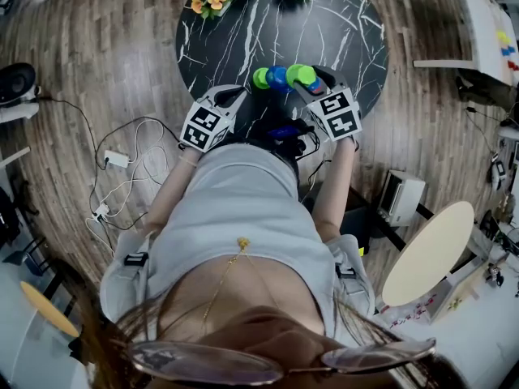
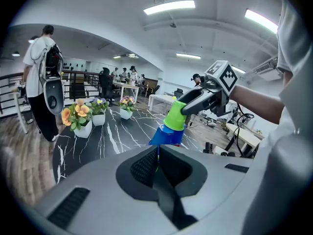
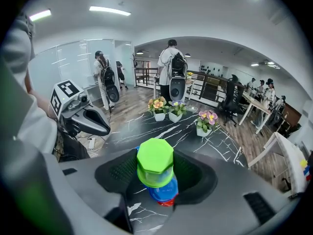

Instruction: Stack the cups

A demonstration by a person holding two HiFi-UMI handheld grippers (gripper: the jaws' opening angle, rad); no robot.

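The right gripper [image 3: 158, 173] is clamping a green cup [image 3: 155, 160], with its jaws standing wide and one pad pressing on each side of the cup. The cup is sitting upside down. Its closed, eight-sided base is facing up toward this gripper's camera and its mouth is pointing down and away. Its long axis is running nearly along the line the gripper is looking down, and from the side it is leaning a little toward the gripper. The cup is resting mouth-down on a blue cup [image 3: 165, 192], and a sliver of a red cup [image 3: 167, 203] is showing under that one, all three just below the jaws.

The left gripper [image 2: 157, 154] is keeping its jaws pressed together with nothing in them. Its tip is pointing at the stack, which is standing just ahead of it. Its own jaws are covering the foot of the stack in its view.

From the head, two green shapes, one blue and one red are showing. A second green piece [image 1: 261, 77] is sitting just ahead of the left gripper's tip, touching the blue. I cannot tell whether it is a separate cup.

Everything is standing on a round black marble table [image 1: 243, 31]. Three white pots of flowers [image 3: 159, 115] [image 3: 174, 116] [image 3: 206, 129] are standing well beyond the right gripper's jaws at the far edge. Two people with backpacks [image 3: 172, 62] [image 3: 105, 77] are standing farther off. Cables [image 1: 138, 148] are lying on the floor to the left gripper's outer side.
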